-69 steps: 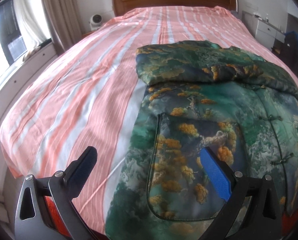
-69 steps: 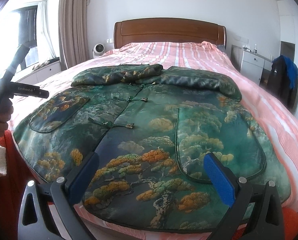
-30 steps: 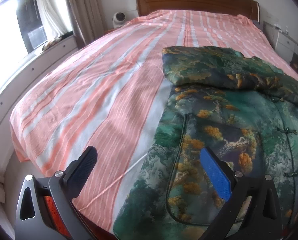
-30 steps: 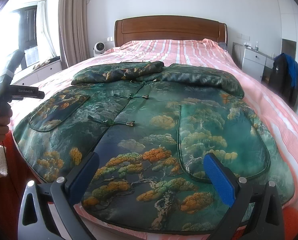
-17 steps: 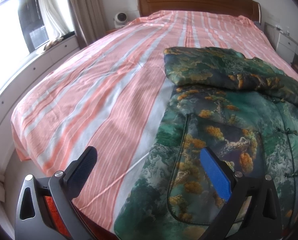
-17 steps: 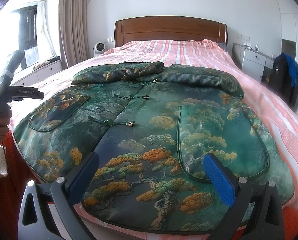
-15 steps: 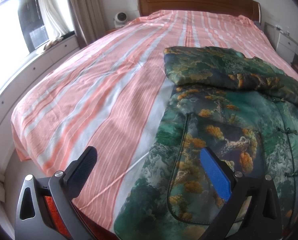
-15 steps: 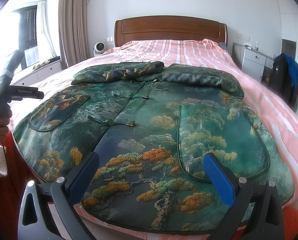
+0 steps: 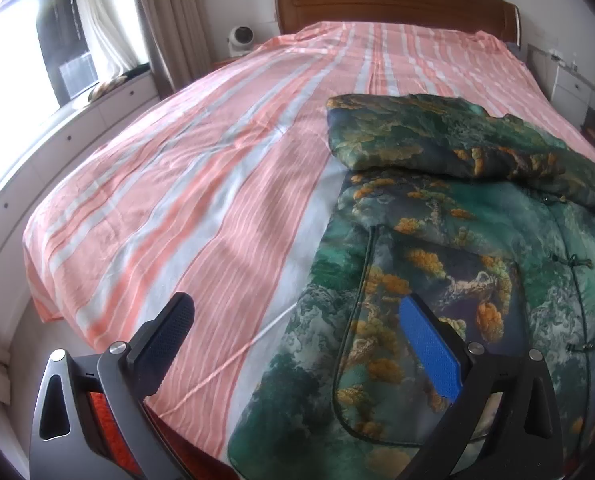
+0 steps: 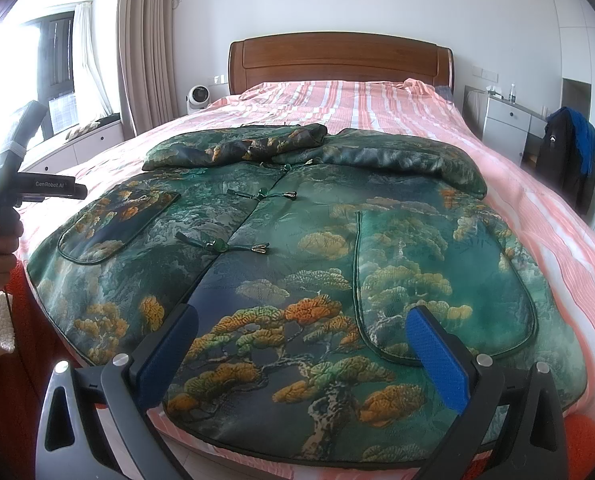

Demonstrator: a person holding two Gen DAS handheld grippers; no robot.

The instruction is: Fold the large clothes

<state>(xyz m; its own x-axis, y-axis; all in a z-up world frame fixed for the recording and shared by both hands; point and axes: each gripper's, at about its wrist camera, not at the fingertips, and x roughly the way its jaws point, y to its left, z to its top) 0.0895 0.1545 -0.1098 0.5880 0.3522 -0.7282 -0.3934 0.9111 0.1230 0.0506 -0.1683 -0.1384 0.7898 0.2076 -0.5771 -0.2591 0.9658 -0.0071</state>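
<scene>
Jacket (image 10: 297,240) spread front-up on the bed (image 9: 201,168), sleeves already folded across the chest, hem at the foot edge. Left gripper (image 9: 297,328) and right gripper (image 10: 301,336) both wide apart, empty, hovering over the hem corners. Likely about to start the body fold: needs both clamped on the hem, then carried toward the collar.
</scene>
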